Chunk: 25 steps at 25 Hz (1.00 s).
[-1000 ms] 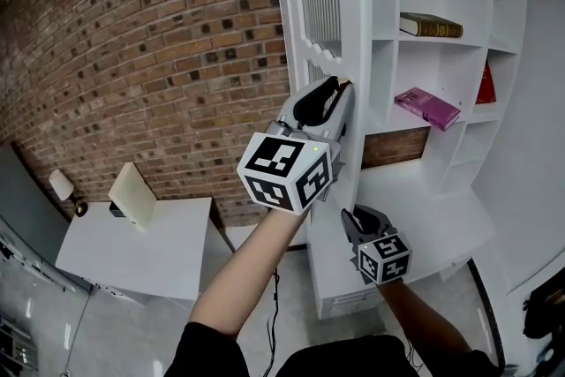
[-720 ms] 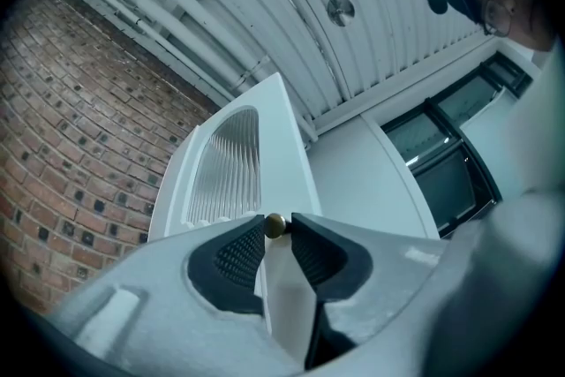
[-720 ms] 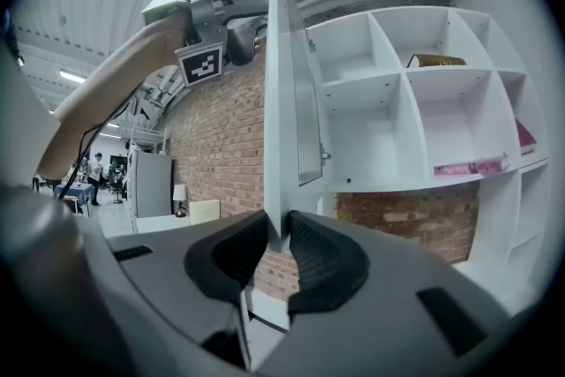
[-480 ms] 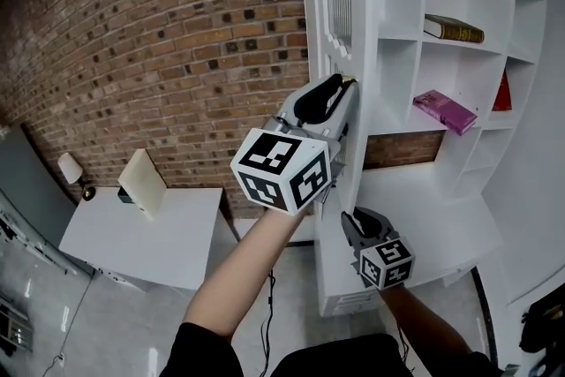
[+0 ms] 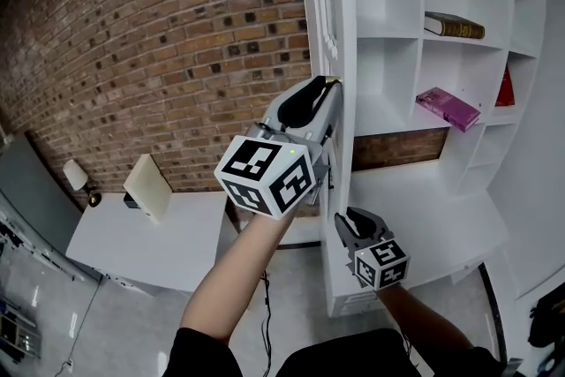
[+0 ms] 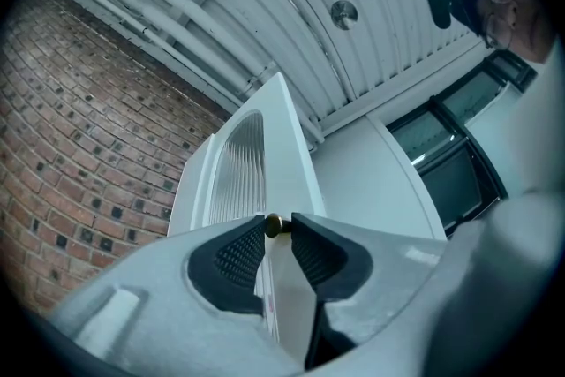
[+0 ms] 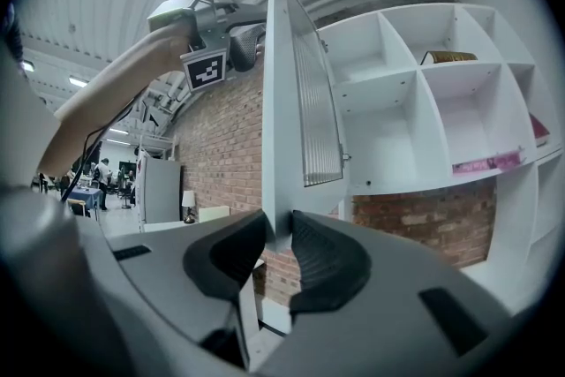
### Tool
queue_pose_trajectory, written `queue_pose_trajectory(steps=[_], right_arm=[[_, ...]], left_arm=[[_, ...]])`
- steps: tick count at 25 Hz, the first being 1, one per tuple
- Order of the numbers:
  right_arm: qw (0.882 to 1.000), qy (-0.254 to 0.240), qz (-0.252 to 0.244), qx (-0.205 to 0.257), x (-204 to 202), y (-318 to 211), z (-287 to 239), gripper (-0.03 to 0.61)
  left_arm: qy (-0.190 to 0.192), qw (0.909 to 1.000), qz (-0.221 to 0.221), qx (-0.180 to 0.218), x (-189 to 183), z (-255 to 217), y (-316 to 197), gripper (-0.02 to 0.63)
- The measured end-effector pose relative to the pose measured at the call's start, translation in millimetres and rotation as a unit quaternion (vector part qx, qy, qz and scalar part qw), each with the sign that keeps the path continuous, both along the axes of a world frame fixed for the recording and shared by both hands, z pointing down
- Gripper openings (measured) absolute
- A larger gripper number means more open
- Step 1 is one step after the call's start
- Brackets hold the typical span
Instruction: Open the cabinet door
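Note:
The white cabinet door with a ribbed glass pane stands swung out, nearly edge-on in the head view. My left gripper is raised against its edge, shut on the small brass knob, one pad on each side. Lower down, my right gripper holds the door's bottom corner between its pads. Its jaws have just been opening a little, with the door edge still touching both pads. The right gripper view shows the door, its pane and the left gripper up at the knob.
Behind the door are open white shelves with a dark book, a pink book and a red book. A brick wall runs to the left. A white table with a lamp stands below it.
The door has swung further out, from showing its pane to nearly edge-on. Both grippers have moved along with it and kept their places on the knob and the lower edge.

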State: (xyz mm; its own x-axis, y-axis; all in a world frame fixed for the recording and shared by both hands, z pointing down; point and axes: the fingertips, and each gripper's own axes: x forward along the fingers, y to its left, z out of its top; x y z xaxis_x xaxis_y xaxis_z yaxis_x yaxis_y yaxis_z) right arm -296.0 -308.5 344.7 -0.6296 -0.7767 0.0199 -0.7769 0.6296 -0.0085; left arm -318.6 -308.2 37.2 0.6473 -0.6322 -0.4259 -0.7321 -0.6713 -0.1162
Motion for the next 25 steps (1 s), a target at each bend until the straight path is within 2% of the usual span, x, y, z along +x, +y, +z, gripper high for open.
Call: queue_pose_trajectory(steps=[12, 15, 25], right_arm=[[1.000, -0.006, -0.002, 0.000, 1, 2, 0, 0.094], [1.000, -0.007, -0.012, -0.006, 6, 3, -2, 0.092], [0.999, -0.023, -0.008, -0.026, 33, 19, 7, 0.092]], left_arm=[[0.007, 0.9998, -0.020, 0.007, -2, 1, 2, 0.100], [0.006, 0.9995, -0.030, 0.011, -4, 8, 5, 0.061], [0.061, 0.9960, -0.045, -0.048, -46, 65, -3, 0.054]])
